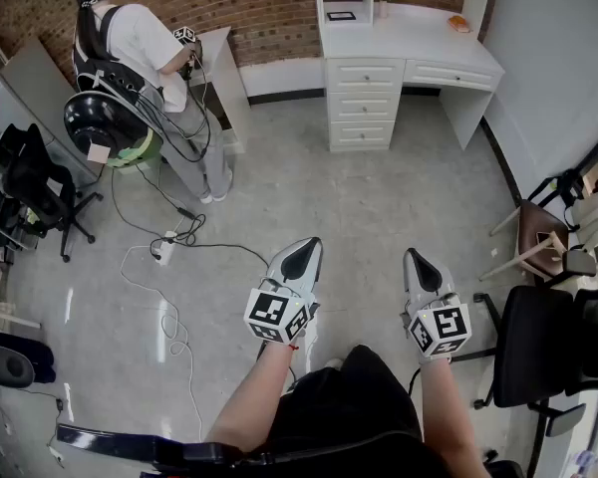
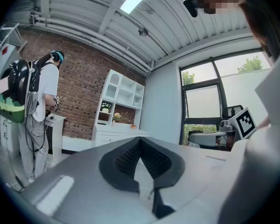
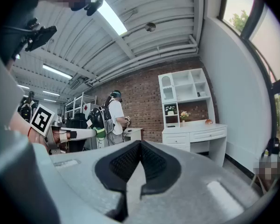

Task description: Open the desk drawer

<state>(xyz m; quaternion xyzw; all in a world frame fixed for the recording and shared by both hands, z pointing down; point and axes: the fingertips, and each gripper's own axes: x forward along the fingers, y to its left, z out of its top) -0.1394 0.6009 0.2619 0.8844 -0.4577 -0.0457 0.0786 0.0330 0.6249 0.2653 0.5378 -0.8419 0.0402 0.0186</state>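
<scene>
1. Standing mid-room, the person holds both tools low over the pale grey concrete floor (image 1: 379, 197), pointed toward the far wall. As far as I can judge, nothing of the job has begun.
2. The left gripper (image 1: 306, 249) has its two black ribbed jaws pressed together at the tips with nothing between them; its own view shows only open room beyond the point.
3. The right gripper (image 1: 416, 259) is the same: jaws meeting, empty.
4. The white wooden desk with a shelf hutch (image 1: 419, 40) stands against the red brick wall (image 1: 269, 8), well apart from both grippers.
5. Under the left part of its top sits a stack of small white drawers (image 1: 364, 103), and under the right part one wide shallow drawer (image 1: 448, 74). Every front looks flush, so none is open. Which one is meant I cannot tell.
6. Everything is left to do — cross the floor, part a pair of jaws, take a handle, pull.
7. Off to the left, another person in a white shirt with a black backpack (image 1: 130, 48) works at a separate stand, with a loose white cable (image 1: 169, 297) trailing over the floor nearby — worth stepping round, I would say.
</scene>
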